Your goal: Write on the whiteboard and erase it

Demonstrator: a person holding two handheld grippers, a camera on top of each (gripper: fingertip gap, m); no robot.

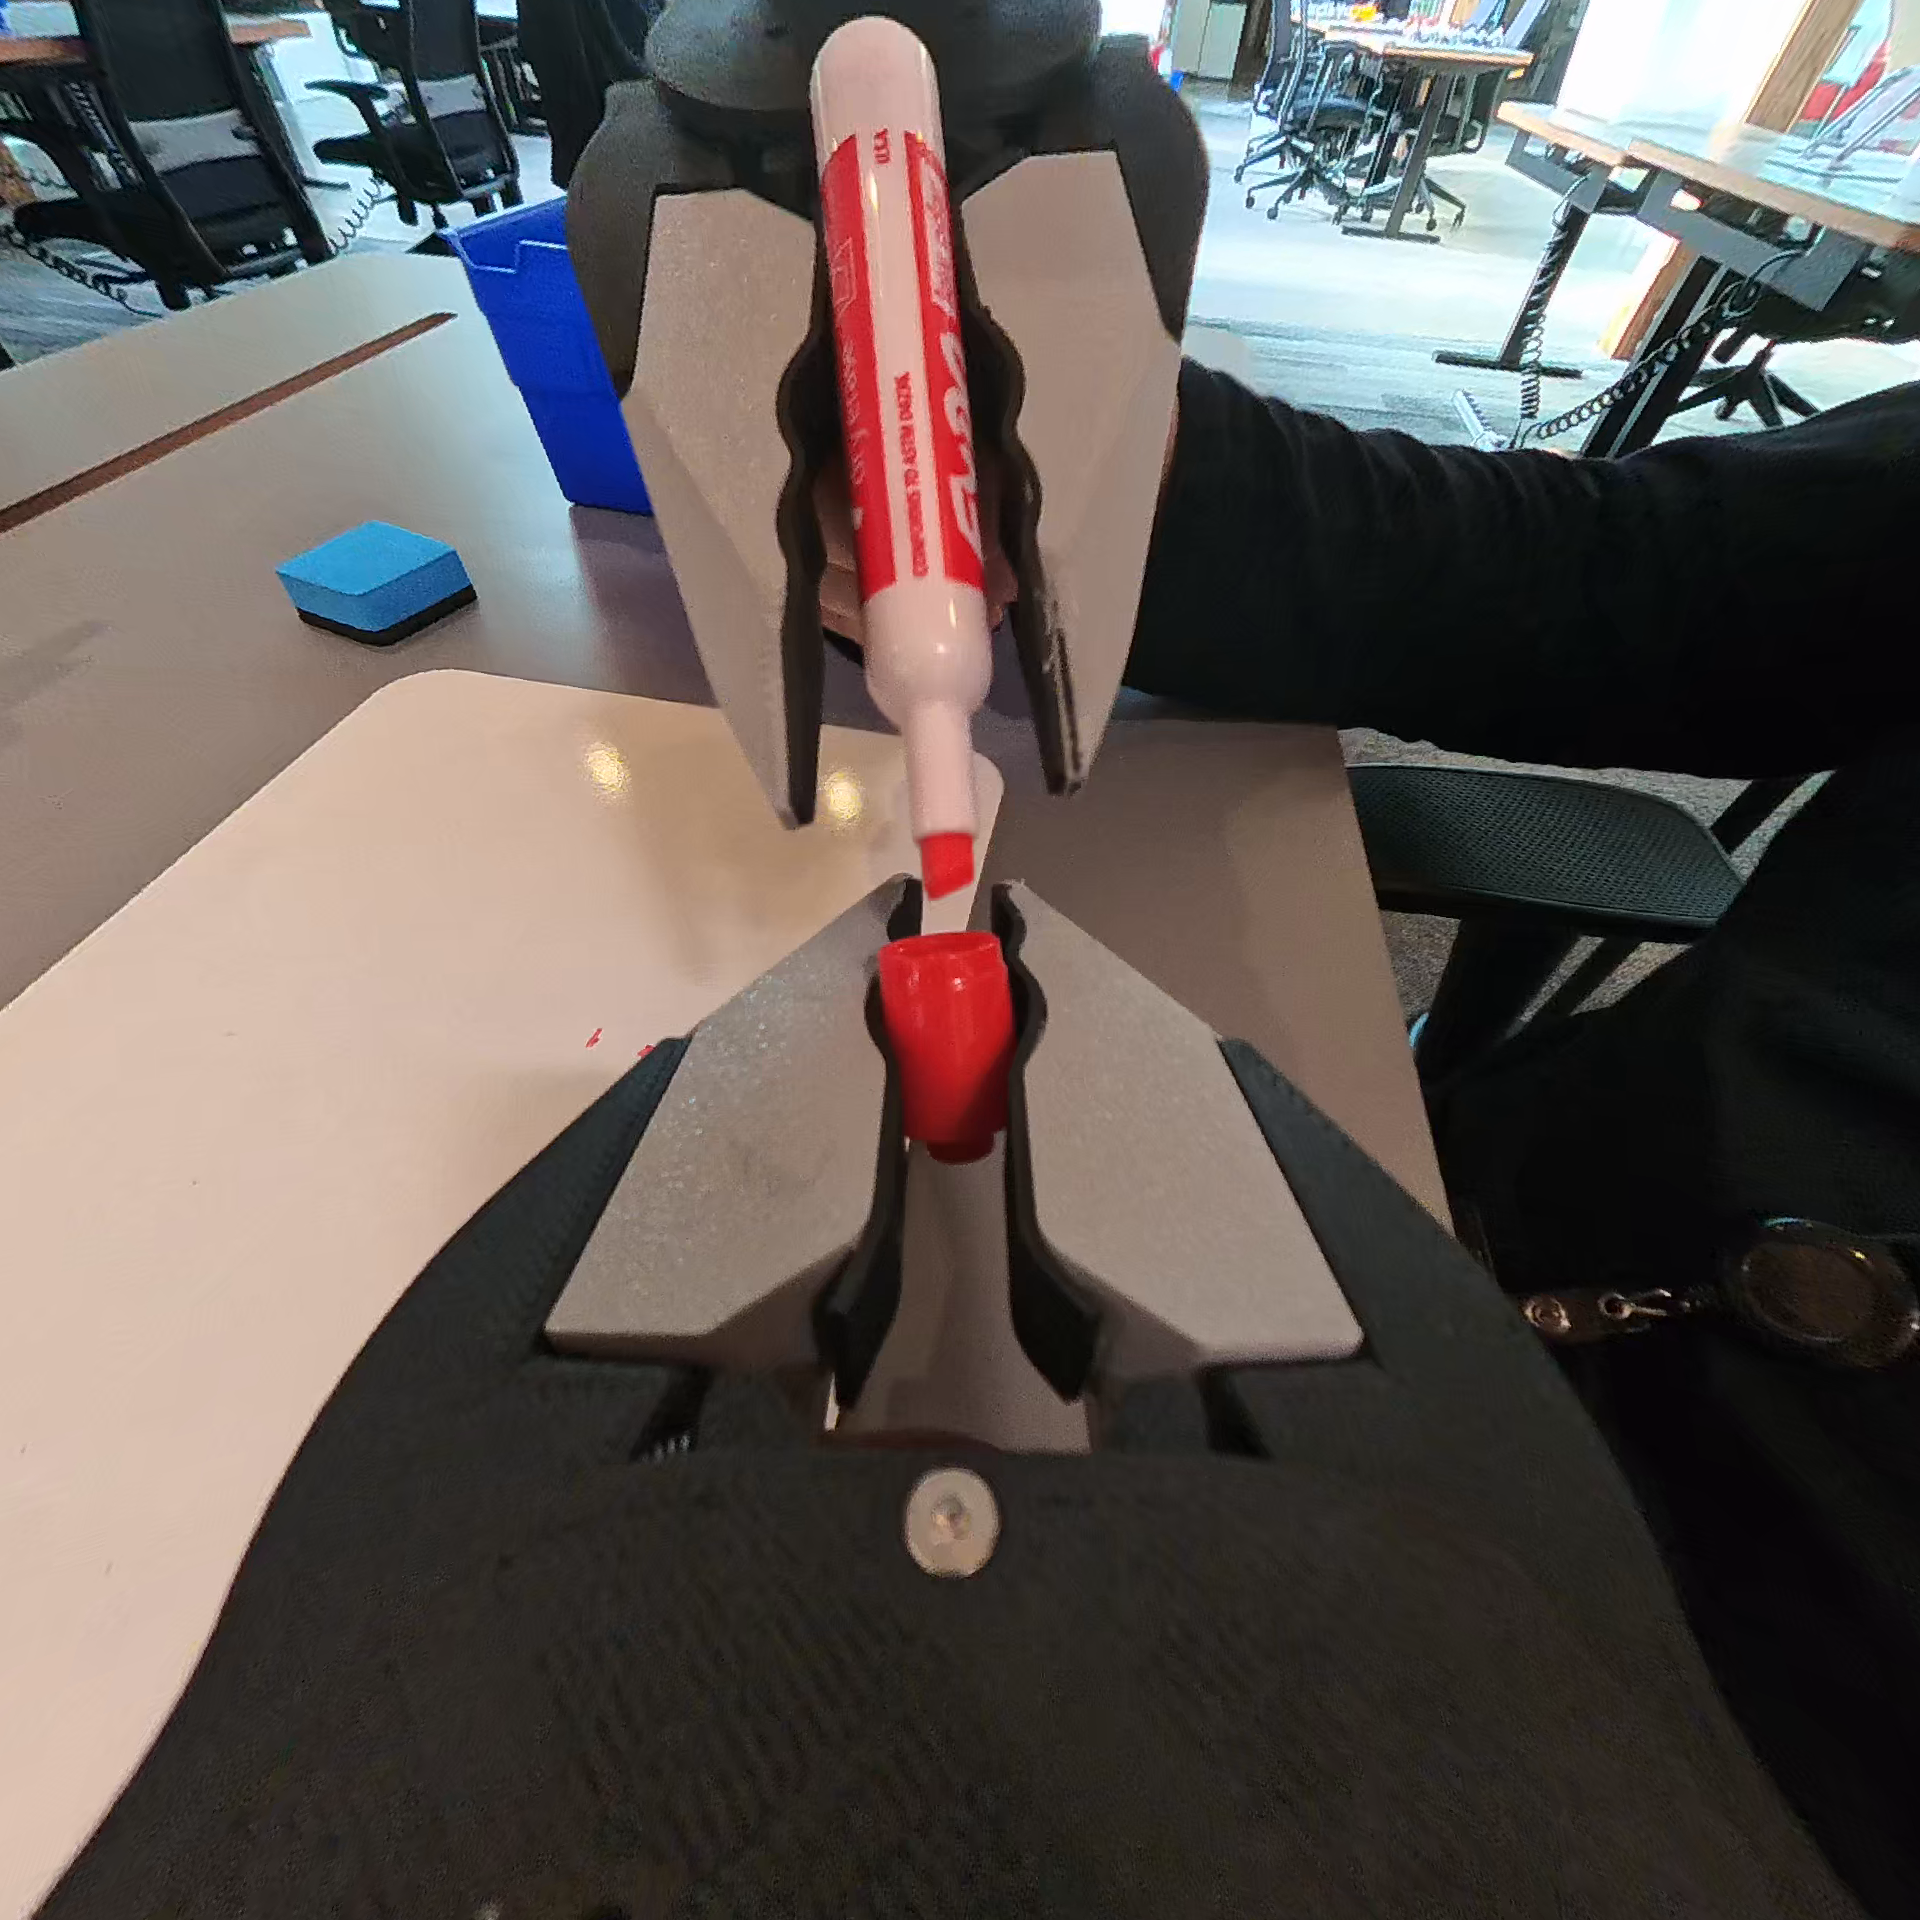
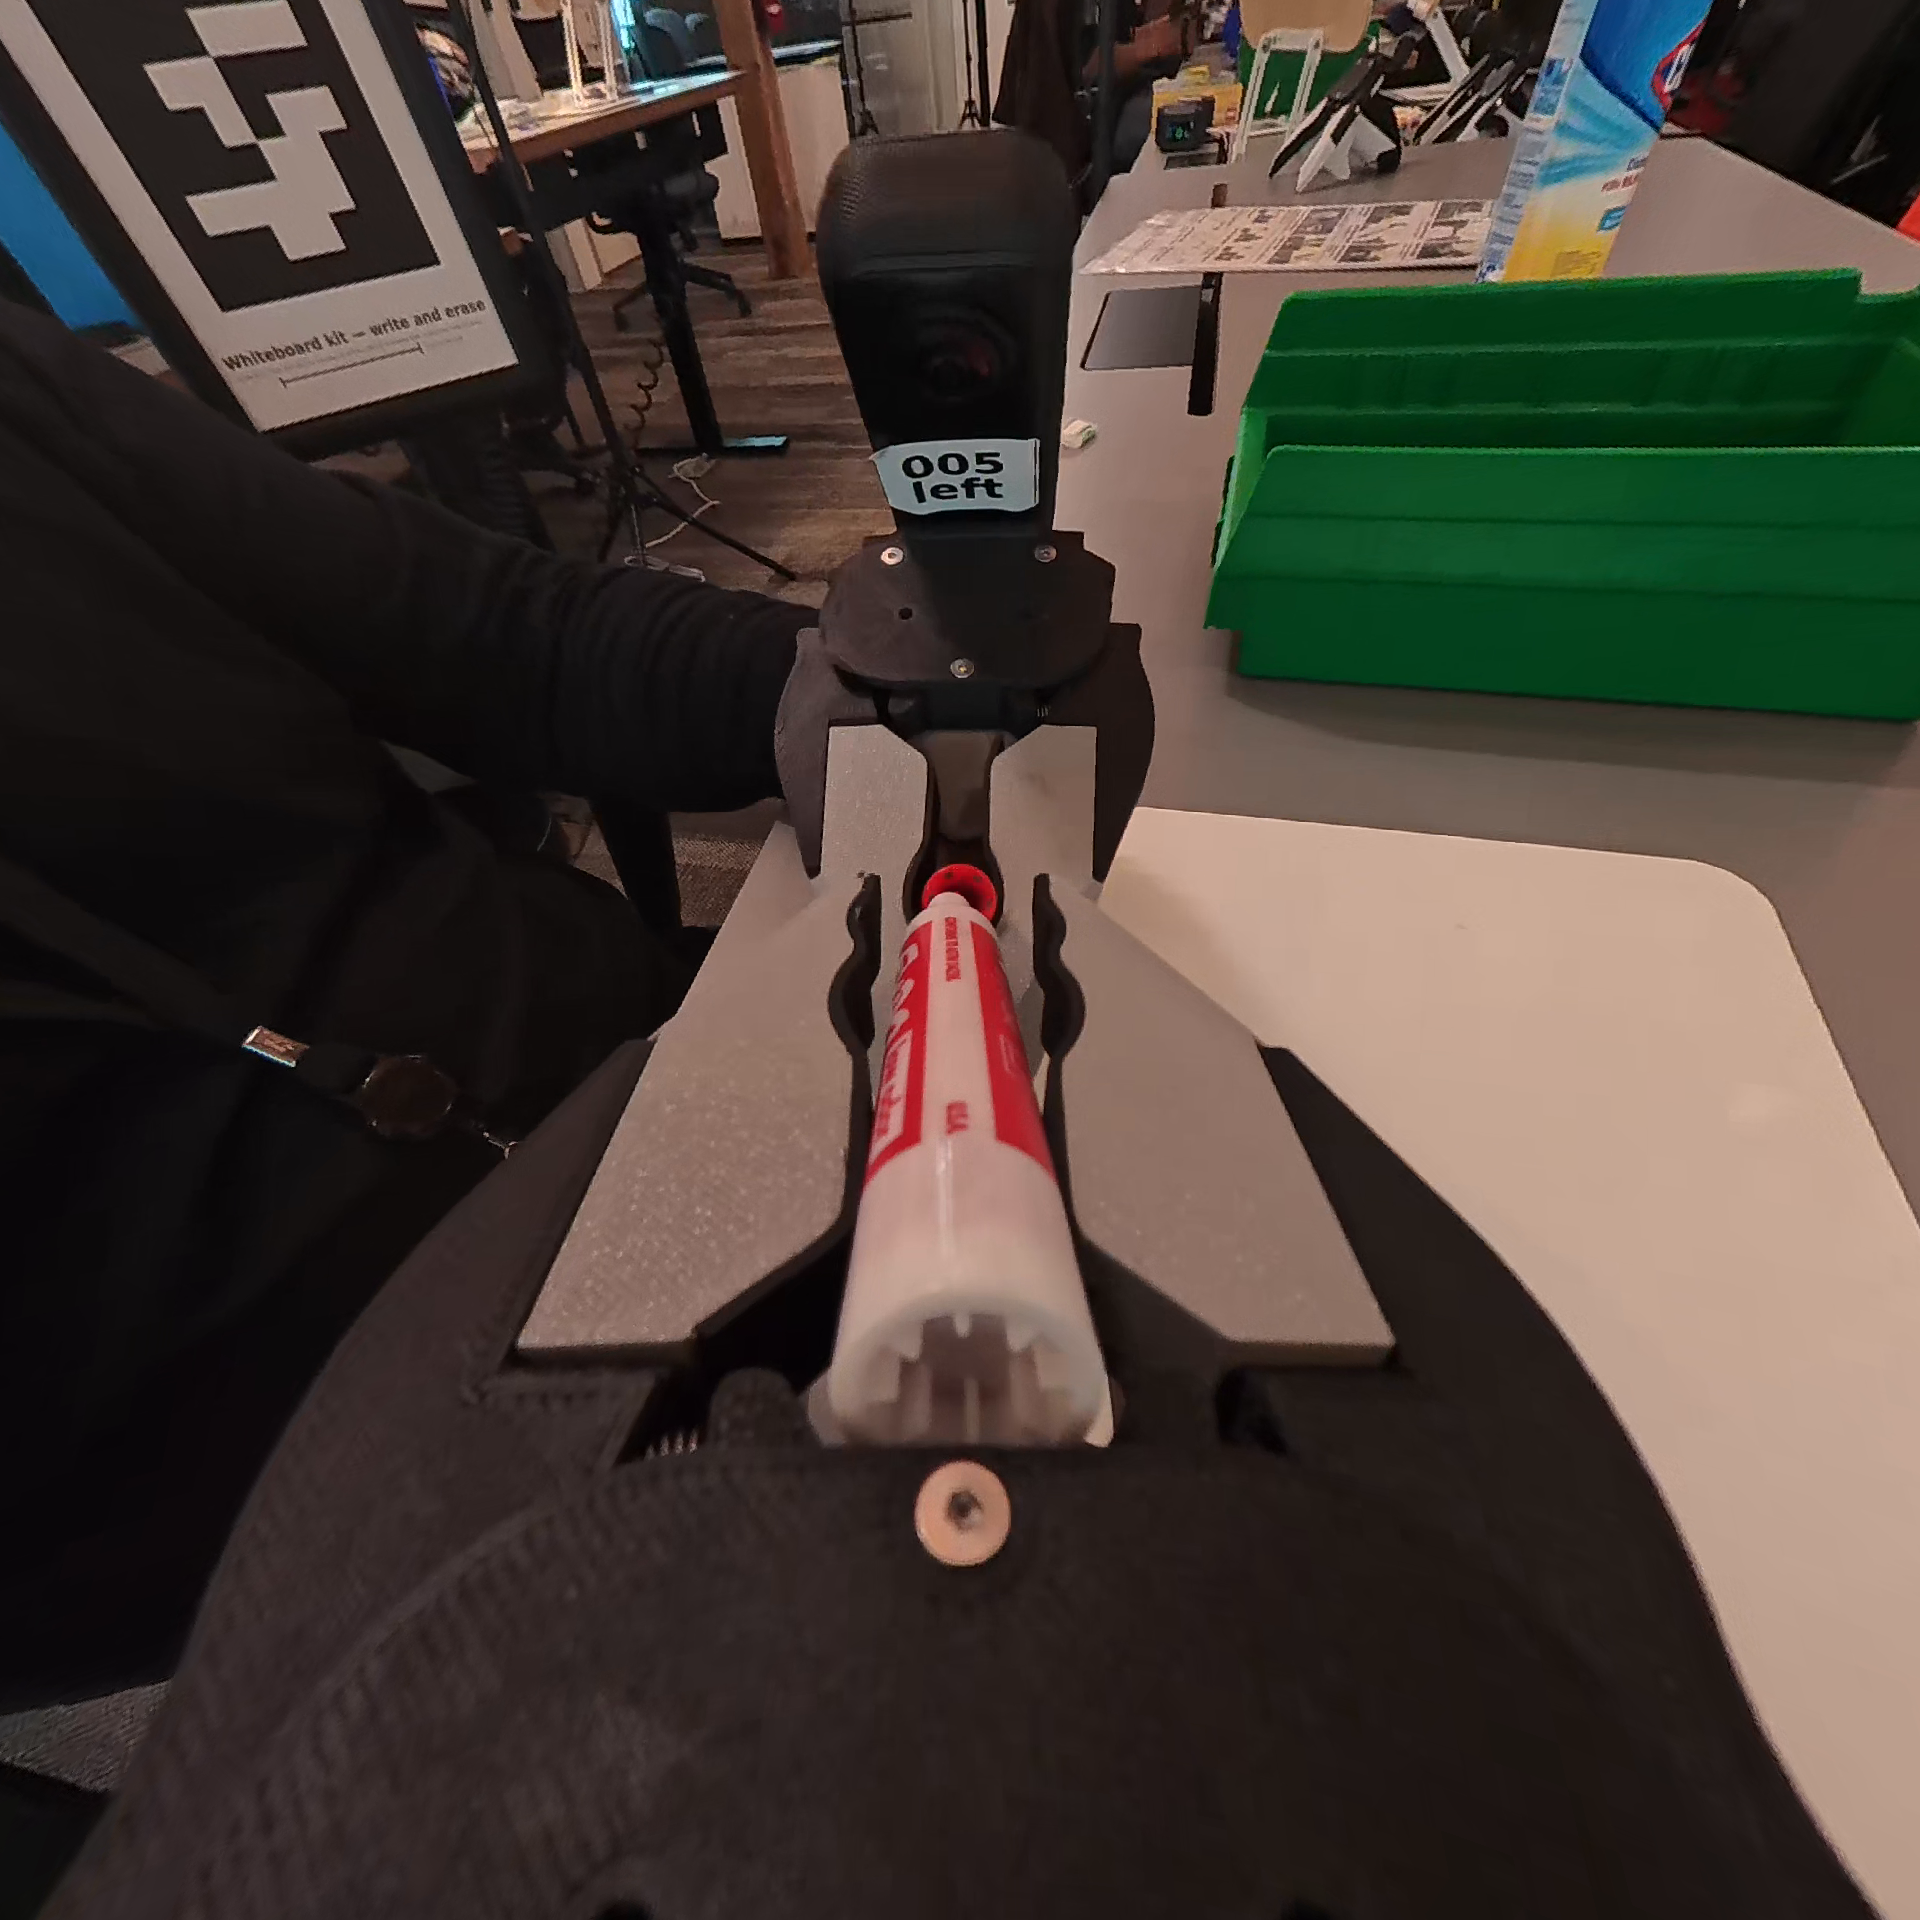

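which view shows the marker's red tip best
The left wrist view: the marker's bare red tip hangs just above the cap. The right wrist view shows only its barrel end-on, tip hidden.

Marker point(image 1: 902, 416): white barrel with red label band, uncapped, red chisel tip exposed and pointing down at a slight tilt above the whiteboard point(image 1: 312, 987). Cap point(image 1: 943, 1039): red, separate from the marker, open end facing the tip, just short of it. Whiteboard: white, rounded corners, lying flat on the bench; a few small red specks on its surface. Eraser point(image 1: 376, 584): blue block with black base, resting on the bench beyond the whiteboard, apart from it.
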